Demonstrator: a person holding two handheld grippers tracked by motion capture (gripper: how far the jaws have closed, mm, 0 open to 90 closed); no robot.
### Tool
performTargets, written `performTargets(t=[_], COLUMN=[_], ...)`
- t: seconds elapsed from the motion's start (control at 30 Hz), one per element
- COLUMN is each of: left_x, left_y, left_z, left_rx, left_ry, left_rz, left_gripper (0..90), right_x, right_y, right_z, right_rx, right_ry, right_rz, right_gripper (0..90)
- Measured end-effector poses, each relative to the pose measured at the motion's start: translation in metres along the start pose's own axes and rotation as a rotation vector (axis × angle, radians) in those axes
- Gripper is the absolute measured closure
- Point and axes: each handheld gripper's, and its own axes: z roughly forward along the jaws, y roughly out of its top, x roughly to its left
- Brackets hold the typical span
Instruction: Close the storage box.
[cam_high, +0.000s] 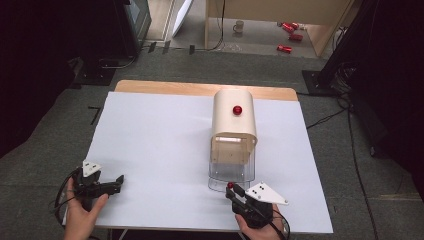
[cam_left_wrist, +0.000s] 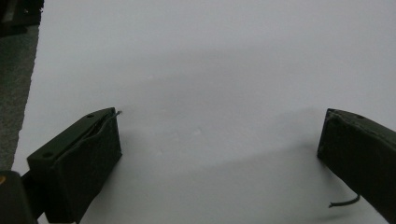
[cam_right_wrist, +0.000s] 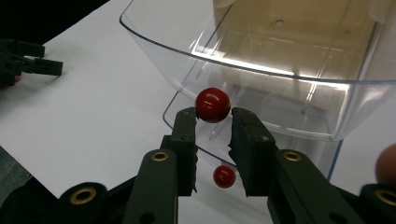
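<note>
A cream box (cam_high: 233, 122) with a rounded top and a red knob (cam_high: 237, 110) stands right of the table's middle. A clear plastic drawer (cam_high: 231, 170) (cam_right_wrist: 261, 70) sticks out of its near end. My right gripper (cam_high: 231, 190) (cam_right_wrist: 212, 116) sits just in front of the drawer's rim, shut on a small red ball (cam_high: 230, 185) (cam_right_wrist: 212, 105) held at its jaw tips. Below the ball lies a smaller red round shape (cam_right_wrist: 224, 176), possibly a reflection in clear plastic. My left gripper (cam_high: 119, 182) (cam_left_wrist: 219, 135) is open, low over the bare white tabletop (cam_left_wrist: 210, 70) at the near left.
The white table top (cam_high: 160, 150) is bare on its left half, with a wooden strip (cam_high: 165, 88) along the far edge. On the floor beyond are a mug (cam_high: 239, 26), red cans (cam_high: 290, 31) and black stands (cam_high: 100, 65). Cables (cam_high: 350, 130) run along the right.
</note>
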Motion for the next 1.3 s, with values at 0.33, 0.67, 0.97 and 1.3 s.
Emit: performTargets(t=[0.33,0.67,0.97,1.3], left_x=[0.000,0.000,0.000,0.000], left_y=[0.000,0.000,0.000,0.000], left_z=[0.000,0.000,0.000,0.000], left_rx=[0.000,0.000,0.000,-0.001], left_ry=[0.000,0.000,0.000,0.000], left_rz=[0.000,0.000,0.000,0.000], left_gripper=[0.0,0.0,0.0,0.0], right_x=[-0.002,-0.002,-0.009,-0.023], right_y=[0.003,0.019,0.033,0.048], right_z=[-0.002,-0.008,0.001,0.019], right_rx=[0.013,-0.022,-0.025,-0.029], right_ry=[0.016,0.035,0.023,-0.003], right_rz=[-0.005,-0.001,0.003,0.008], right_gripper=[76.3,76.7,76.9,77.0])
